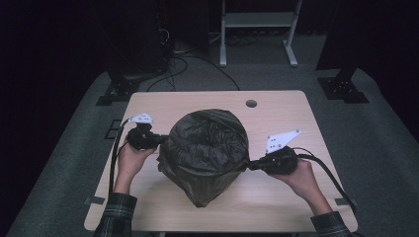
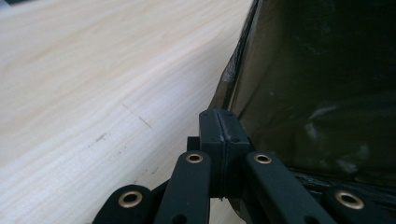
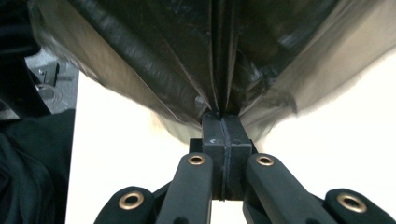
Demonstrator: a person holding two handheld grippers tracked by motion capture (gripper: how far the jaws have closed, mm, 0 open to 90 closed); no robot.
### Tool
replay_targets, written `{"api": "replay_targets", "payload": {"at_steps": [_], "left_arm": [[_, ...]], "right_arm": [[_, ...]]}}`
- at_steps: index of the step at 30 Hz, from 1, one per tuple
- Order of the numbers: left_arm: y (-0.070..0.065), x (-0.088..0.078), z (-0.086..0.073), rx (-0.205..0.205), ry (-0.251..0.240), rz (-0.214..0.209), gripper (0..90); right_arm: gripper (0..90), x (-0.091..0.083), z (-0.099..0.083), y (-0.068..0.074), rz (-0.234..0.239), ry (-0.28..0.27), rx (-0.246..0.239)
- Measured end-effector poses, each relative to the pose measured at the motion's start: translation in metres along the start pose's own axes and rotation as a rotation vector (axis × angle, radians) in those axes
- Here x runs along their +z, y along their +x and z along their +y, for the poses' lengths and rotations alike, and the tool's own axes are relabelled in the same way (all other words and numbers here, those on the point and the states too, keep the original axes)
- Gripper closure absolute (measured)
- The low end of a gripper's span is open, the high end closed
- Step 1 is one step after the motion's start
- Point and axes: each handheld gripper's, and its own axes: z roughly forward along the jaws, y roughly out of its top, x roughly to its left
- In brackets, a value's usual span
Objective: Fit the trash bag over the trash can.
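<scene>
Left gripper: jaws pressed together on a fold of the bag's edge; in the left gripper view the pads meet with film caught at their tips.
Right gripper: jaws pressed together, pinching a gathered pleat of the bag, which fans away from the pads in the right gripper view.
Hands: the left hand and right hand hold the grippers on opposite sides of the bag, low over the table.
Bag: a black plastic bag, puffed into a dome, standing at the middle of the table between the two grippers; a dimple sits near its top and a pointed flap runs toward the person's edge.
Bag surface: thin, glossy, heavily wrinkled film, slightly see-through where stretched tight near the left gripper.
Table hole: beyond the bag, toward the far edge, well apart from it.
Risk, tearing: both pinches take only a small piece of film; pulling the grippers apart hard could probably stretch or rip it at the pads.
Risk, slipping: the film is slick, so a sharp tug may draw the pleat out of either pinch.
Risk, collapse: pressing down on the dome would likely push the air out and crumple the shape.
</scene>
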Motion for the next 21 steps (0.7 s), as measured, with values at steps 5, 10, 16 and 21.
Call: {"api": "replay_targets", "payload": {"at_steps": [5,10,16,21], "left_arm": [[0.001,0.010,-0.004,-0.015,0.002,-0.016,90.0],[0.003,0.021,-0.006,-0.025,0.016,-0.008,90.0],[0.008,0.031,-0.013,-0.044,0.069,0.006,90.0],[0.009,0.032,-0.016,-0.054,0.068,0.011,90.0]], "right_arm": [[90.0,0.008,-0.001,-0.003,-0.010,0.020,0.006],[90.0,0.013,-0.002,-0.009,-0.051,0.049,0.018],[89.9,0.011,0.001,-0.012,-0.063,0.012,0.033],[90.0,0.011,0.001,-0.015,-0.073,0.015,0.045]]}}
